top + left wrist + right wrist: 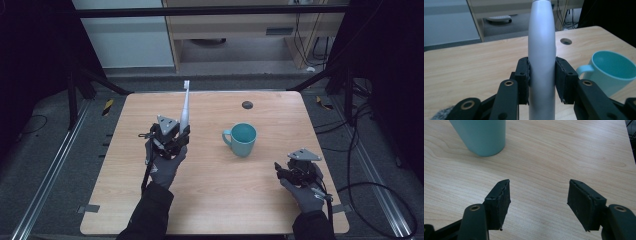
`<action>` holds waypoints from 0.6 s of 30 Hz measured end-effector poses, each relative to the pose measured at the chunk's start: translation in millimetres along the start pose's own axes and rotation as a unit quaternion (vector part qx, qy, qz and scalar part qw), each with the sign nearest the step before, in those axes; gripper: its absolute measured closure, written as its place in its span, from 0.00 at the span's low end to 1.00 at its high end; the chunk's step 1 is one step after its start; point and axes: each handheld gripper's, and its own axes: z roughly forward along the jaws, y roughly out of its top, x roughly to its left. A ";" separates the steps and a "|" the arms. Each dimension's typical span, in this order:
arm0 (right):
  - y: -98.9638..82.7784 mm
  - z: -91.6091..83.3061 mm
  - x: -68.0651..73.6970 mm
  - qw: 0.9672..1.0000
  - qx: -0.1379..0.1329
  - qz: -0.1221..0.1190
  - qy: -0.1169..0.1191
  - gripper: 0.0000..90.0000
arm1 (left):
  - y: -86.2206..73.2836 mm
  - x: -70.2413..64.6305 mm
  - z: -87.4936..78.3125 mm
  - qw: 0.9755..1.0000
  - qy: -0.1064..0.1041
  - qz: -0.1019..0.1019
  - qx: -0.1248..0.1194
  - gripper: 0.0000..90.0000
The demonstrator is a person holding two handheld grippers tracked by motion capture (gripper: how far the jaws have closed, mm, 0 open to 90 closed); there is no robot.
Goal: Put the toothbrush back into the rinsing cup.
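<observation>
Resting low over the near right part of the surface (210, 200), the right tongs (286, 172) stand released, their two black pads wide apart in the right gripper view with bare wood between them and nothing held. Farther in and to the left, the left tongs (172, 135) are clenched on a white electric toothbrush (185, 107), gripping its thick handle from both sides, as the left gripper view shows closely; the brush stands nearly upright and lifted off the wood, its head pointing up and toward the far edge. Just to the right of it, near the middle of the surface, a teal mug (242, 139) stands upright with its handle turned toward the left tongs and its mouth open and seemingly empty. The step in hand looks like carrying the toothbrush to the mug. The next move probably calls for bringing the brush over the rim, lowering it in, and loosening the grip only once it leans steady. Beyond the mug lies a small dark hole (247, 104).
</observation>
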 end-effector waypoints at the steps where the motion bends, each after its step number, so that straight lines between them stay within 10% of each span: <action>1: 0.0 -0.1 -0.1 1.000 -0.001 0.000 0.000 0.39 | 1.7 -1.2 2.4 1.000 -0.003 -0.003 -0.003 0.73; 18: -1.2 0.1 -0.9 1.000 -0.007 0.002 -0.005 0.39 | 37.1 -49.2 42.8 0.997 -0.041 -0.017 -0.063 0.73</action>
